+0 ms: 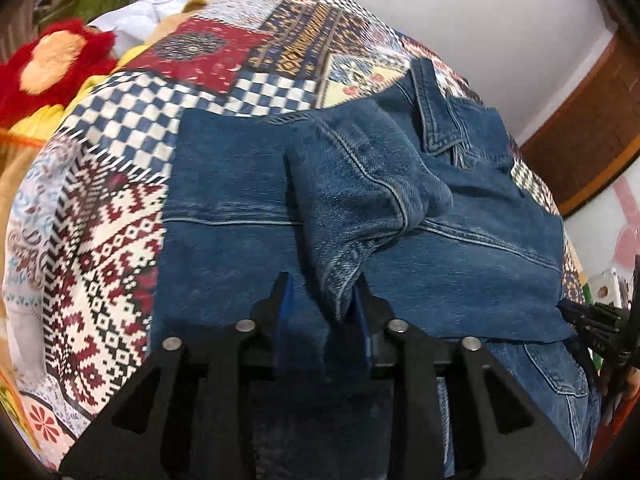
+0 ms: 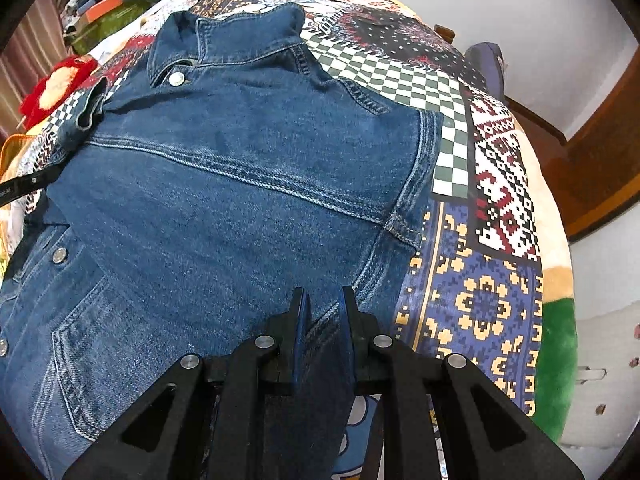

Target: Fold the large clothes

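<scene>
Two views: denim jacket (image 1: 460,264) on bed quilt (image 1: 120,184).
Left gripper (image 1: 324,300): apart, sleeve cuff (image 1: 344,276) between.
Right gripper (image 2: 324,312): clamped on jacket hem (image 2: 320,332).
Right view only: collar button (image 2: 176,78).

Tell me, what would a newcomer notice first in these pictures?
A dark blue denim jacket fills the middle, spread on a bright patchwork-patterned bedcover, with its sleeve folded across it. A fluffy red and orange toy lies at the far left edge.

Bare quilt (image 2: 472,240) lies open right of the jacket (image 2: 240,184); a red toy (image 1: 52,68) and clutter (image 2: 100,12) crowd the bed's far left.
</scene>
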`<state>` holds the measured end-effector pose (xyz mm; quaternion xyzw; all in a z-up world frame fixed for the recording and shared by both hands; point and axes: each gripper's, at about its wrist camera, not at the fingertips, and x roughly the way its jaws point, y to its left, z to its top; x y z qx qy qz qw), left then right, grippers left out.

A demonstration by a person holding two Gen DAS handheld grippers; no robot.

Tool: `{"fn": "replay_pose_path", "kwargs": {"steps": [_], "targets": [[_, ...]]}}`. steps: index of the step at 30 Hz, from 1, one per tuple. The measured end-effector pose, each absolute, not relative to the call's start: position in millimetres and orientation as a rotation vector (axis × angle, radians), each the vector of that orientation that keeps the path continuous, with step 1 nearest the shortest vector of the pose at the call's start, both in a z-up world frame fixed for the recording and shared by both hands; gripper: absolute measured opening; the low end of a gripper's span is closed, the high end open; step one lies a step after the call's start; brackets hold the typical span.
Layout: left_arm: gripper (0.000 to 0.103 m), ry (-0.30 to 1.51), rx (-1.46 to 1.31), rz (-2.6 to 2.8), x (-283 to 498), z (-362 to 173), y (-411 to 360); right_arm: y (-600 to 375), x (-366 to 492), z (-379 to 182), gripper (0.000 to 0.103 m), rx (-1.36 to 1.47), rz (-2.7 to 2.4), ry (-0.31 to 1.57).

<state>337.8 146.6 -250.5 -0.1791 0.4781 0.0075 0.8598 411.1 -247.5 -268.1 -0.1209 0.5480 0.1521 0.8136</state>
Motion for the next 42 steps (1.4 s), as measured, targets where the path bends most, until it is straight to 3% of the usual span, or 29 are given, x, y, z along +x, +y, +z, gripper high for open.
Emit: {"fn": "replay_pose_path", "kwargs": {"steps": [8,18,20,24,29,32,42], "targets": [[0.038,1.02,-0.359,0.067,316.0,-256.0,162.5,-249.5,413.3,-269.3,0.012,-0.225,0.301,1.186],[0.038,1.063,-0.373,0.14,279.1,-251.0,202.5,-250.3,419.5,-262.2,0.012,-0.197,0.278,1.214],[0.041,1.04,-0.366,0.148,277.0,-239.9,208.8,-253.3,424.2,-254.3,0.012,-0.172,0.282,1.207],[0.059,0.988,-0.328,0.159,287.6,-215.1,214.8,-262.0,440.5,-233.7,0.012,-0.119,0.273,1.16],[0.06,0.993,-0.321,0.095,334.6,-204.5,207.5,-265.2,466.7,-222.7,0.012,-0.098,0.247,1.137],[0.067,1.001,-0.282,0.064,359.5,-206.3,189.6,-261.1,481.9,-231.2,0.012,-0.106,0.248,1.159],[0.077,1.093,-0.12,0.105,397.3,-262.6,161.9,-271.6,506.6,-281.4,0.013,-0.153,0.188,1.198]]}}
